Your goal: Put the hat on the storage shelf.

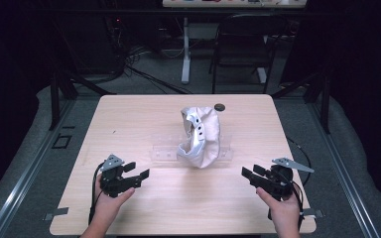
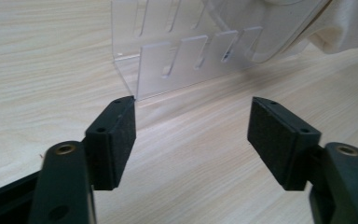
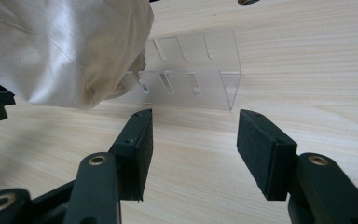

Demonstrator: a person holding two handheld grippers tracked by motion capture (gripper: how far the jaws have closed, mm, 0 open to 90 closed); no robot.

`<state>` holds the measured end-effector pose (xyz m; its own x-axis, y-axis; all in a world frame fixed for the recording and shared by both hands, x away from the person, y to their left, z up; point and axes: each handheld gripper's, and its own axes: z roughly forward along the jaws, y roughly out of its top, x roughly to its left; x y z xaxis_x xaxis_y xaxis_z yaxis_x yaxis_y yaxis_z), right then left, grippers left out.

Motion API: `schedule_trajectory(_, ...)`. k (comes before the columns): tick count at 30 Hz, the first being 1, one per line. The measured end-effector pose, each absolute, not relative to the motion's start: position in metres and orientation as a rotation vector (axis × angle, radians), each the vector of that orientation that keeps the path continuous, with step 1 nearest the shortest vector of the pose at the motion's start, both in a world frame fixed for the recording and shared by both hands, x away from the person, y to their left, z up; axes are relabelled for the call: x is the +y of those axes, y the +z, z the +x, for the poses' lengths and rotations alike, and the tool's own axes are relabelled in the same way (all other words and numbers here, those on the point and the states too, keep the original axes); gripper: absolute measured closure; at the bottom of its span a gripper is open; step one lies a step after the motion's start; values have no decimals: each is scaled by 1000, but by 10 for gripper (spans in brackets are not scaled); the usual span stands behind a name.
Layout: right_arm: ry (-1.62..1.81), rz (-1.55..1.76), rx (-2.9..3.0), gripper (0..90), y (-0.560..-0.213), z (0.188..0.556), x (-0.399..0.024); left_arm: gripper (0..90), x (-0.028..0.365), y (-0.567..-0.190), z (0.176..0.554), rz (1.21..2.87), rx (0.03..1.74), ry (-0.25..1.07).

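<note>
A crumpled white cloth item (image 1: pixel 200 137) with dark eyelets rests on a clear slotted acrylic rack (image 1: pixel 164 152) in the middle of the wooden table (image 1: pixel 144 114). My left gripper (image 1: pixel 138 170) is held near the table's front left and points toward the rack, open with nothing between its pads. In the left gripper view the rack's end (image 2: pixel 177 60) stands just beyond the open gripper (image 2: pixel 193 126), with the cloth (image 2: pixel 340 28) at the upper right. My right gripper (image 1: pixel 251 172) sits at the front right, open and empty. In the right gripper view, rack (image 3: pixel 200 84) and cloth (image 3: pixel 65 46) lie ahead of it (image 3: pixel 193 135).
A small dark round disc (image 1: pixel 220 106) lies on the table behind the cloth. Beyond the far edge stand a black chair (image 1: pixel 240 44) and a white desk leg (image 1: pixel 185 49). Bare wood spreads on both sides of the rack.
</note>
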<state>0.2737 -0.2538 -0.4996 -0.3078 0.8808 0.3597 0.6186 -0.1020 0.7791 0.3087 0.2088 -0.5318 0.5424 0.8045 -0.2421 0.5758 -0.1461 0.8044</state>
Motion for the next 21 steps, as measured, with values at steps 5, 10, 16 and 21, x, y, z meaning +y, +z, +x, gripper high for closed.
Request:
schedule_trajectory(5,1351,1641,1881,457,-504,272,-253,255,204,-530,306,1850,1112,314)
schedule_trajectory(10,1328,1612,1881,450,-507,270,-251,263,198,-532,306,1909,1081,343)
schedule_trajectory(16,1310,1584,1884,421,-512,269,-253,337,191,-537,306,1988,1042,375)
schedule_trajectory(21,1303,1552,1865,416,-516,267,-258,364,182,-539,307,1982,1009,380)
